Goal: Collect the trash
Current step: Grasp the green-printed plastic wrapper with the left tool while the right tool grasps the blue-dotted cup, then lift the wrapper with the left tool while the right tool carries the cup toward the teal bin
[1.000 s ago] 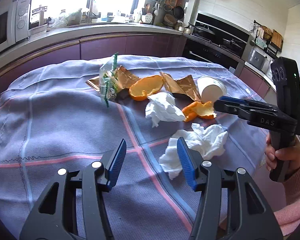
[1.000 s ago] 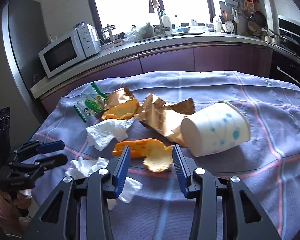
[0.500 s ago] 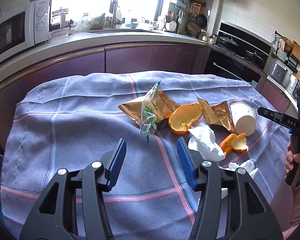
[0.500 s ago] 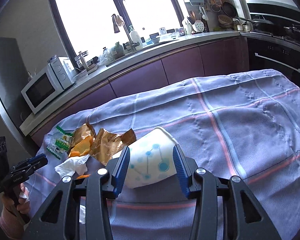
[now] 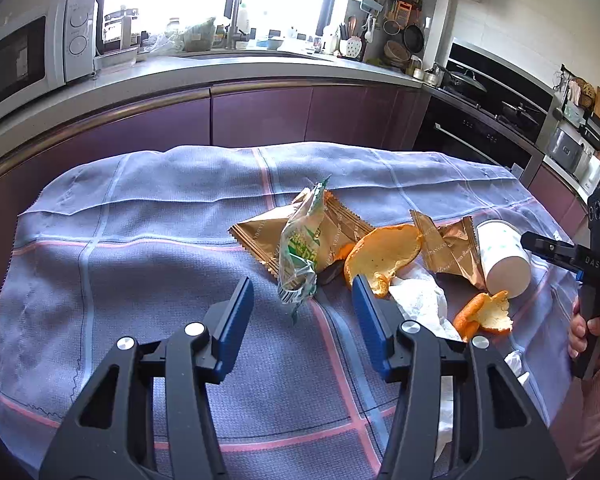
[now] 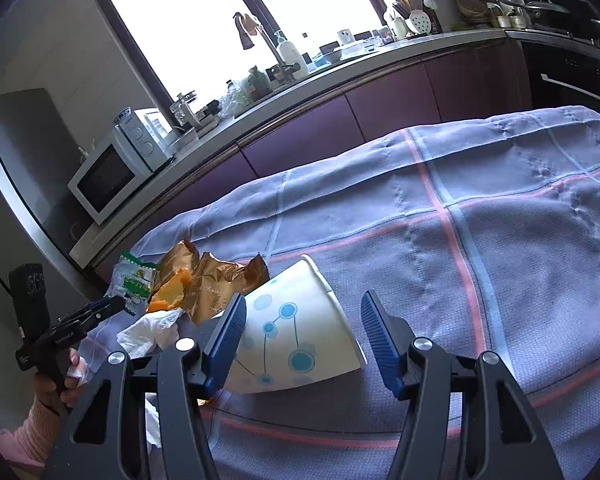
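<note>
**Cup on its side, right gripper lined up on it**

I had the right gripper [image 6: 302, 330] low over the paper cup [image 6: 296, 336], which lay tipped over on the purple checked tablecloth [image 6: 480, 240] at the right end of the litter. Its jaws were opening, and the cup sat in the gap between them. The left pad looked close against the cup's wall, though I could not tell whether it touched; the right pad stood clear of the base end. I judged nothing was gripped yet.

What mattered to me was the cup's long axis. It ran slantwise across the jaws, rim pointing away toward the gold wrappers [image 6: 216, 280], base toward the gripper's right finger. I judged a squeeze across the wall would work better than end to end.

My left gripper [image 5: 302, 296] hovered empty, jaws closing with nothing pressed between them. Just ahead of it stood the green-printed clear wrapper [image 5: 300, 252], with the large orange peel [image 5: 384, 252] at its right fingertip and a crumpled tissue [image 5: 420, 300] beside that. From that view the cup lay far to the right, so the right hand was plainly nearer to it.
</note>
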The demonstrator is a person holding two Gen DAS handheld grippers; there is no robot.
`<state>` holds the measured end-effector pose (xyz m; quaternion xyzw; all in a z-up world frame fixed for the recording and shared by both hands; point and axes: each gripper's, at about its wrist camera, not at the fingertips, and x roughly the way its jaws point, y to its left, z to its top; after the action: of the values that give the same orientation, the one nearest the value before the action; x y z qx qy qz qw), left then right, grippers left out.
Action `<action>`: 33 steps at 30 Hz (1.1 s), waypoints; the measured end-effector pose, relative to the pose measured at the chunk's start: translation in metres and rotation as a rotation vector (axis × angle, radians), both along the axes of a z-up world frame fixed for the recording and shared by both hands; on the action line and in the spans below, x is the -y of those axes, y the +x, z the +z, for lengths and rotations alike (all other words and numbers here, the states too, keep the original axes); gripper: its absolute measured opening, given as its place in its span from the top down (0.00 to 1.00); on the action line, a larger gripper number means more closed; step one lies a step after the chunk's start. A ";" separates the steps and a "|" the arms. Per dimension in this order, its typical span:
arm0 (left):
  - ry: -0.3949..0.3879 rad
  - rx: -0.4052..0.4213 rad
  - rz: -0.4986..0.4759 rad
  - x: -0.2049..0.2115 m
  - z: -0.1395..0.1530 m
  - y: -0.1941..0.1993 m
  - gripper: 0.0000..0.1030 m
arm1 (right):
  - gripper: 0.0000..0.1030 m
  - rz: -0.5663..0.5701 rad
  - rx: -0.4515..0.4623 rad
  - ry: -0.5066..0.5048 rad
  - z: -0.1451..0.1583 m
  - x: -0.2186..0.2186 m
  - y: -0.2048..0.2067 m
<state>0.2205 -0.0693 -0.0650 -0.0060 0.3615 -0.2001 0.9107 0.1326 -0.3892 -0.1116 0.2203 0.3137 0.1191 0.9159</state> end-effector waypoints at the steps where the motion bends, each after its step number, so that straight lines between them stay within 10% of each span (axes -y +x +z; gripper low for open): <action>1: -0.002 -0.006 0.000 0.000 -0.001 0.001 0.60 | 0.47 0.012 0.004 -0.006 0.001 -0.002 -0.002; 7: -0.012 -0.023 0.001 -0.002 -0.004 0.004 0.80 | 0.65 0.068 0.020 -0.022 0.004 -0.014 -0.014; 17: -0.019 0.018 -0.009 -0.006 0.005 -0.011 0.87 | 0.91 0.112 0.079 -0.042 0.021 -0.030 -0.039; 33: -0.040 0.110 -0.031 -0.039 0.037 -0.065 0.87 | 0.98 0.137 0.185 -0.090 0.061 -0.057 -0.062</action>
<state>0.1556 -0.0300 -0.0285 -0.0077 0.3069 -0.2216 0.9255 0.0704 -0.3325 -0.0511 0.1453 0.2473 0.1869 0.9396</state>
